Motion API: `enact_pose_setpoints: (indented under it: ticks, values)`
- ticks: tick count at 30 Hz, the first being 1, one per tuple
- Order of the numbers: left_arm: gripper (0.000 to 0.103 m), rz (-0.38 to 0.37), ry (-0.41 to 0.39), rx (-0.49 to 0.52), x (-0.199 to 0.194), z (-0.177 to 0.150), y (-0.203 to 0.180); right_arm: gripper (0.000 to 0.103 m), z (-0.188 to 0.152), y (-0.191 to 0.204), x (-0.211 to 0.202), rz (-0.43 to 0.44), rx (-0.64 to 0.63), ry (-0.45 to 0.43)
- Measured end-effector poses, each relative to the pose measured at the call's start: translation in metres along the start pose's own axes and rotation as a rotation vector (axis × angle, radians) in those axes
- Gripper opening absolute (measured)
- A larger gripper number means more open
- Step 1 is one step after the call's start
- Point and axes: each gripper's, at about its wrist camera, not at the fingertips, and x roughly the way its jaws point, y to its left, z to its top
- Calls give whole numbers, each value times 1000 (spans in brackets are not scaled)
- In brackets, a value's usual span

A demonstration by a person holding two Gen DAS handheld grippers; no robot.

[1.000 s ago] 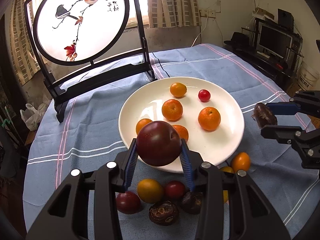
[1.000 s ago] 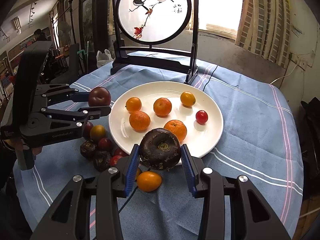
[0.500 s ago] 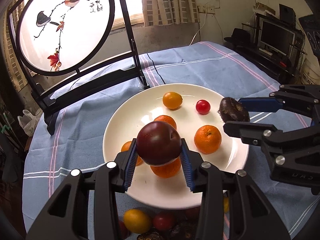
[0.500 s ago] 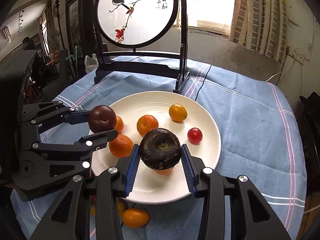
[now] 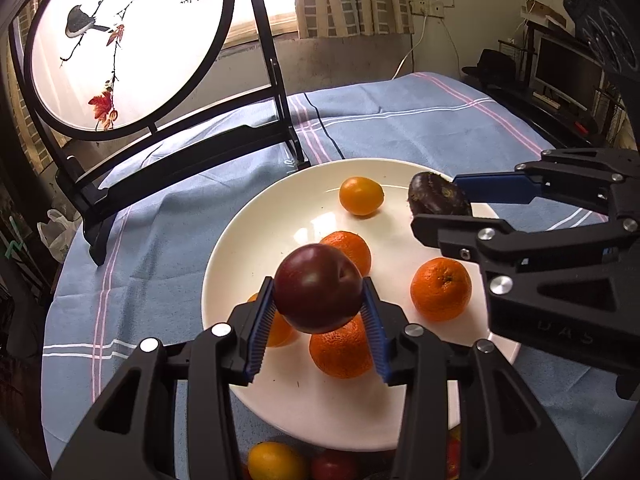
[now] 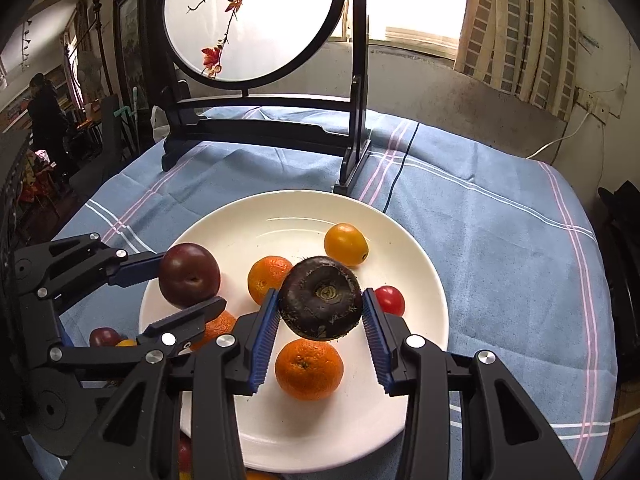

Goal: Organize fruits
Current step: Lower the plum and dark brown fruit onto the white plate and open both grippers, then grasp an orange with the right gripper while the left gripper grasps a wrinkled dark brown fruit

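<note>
My left gripper is shut on a dark red plum and holds it above the left part of the white plate. My right gripper is shut on a dark brown water chestnut above the plate. The plate holds several oranges, a yellow tomato and a red cherry tomato. Each gripper shows in the other's view: the right one and the left one.
More loose fruits lie on the blue cloth by the plate's near edge, among them a yellow one and a red one. A black-framed round bird screen stands behind the plate. A TV bench is off right.
Both grippers have moved forward over the plate with their fruits still held. The loose fruits on the cloth have slipped toward the lower edge of the views.
</note>
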Motion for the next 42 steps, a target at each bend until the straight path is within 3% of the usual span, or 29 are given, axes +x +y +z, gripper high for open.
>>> enact_pose_setpoints:
  ticks: [1,2,4,9,15,22,26,29,34,42]
  values:
    - [53,11,-10,-1,-1,0,0,46,1,-1,0,4,8,-1]
    - [66,18,-22,-4,-3,1,1,55,0,-3,-3,8,23,-16]
    - [73,21,-51,-12,-11,1,4,58,0,-5,-13,17,32,-43]
    - [73,18,-82,-26,-35,-5,14,58,-17,-6,-49,43,26,-72]
    - [78,12,-122,-52,-82,-38,36,60,-71,13,-97,98,-75,-74]
    - [81,-15,-65,5,-109,-111,47,58,-131,46,-76,34,-278,55]
    - [81,-36,9,51,-104,-149,43,58,-133,51,-58,6,-319,73]
    - [81,-67,40,81,-96,-165,36,49,-130,54,-48,0,-342,89]
    - [81,-88,64,83,-74,-164,28,41,-130,61,-35,-11,-378,116]
    - [81,-106,42,44,-55,-144,23,40,-121,33,-67,56,-245,71]
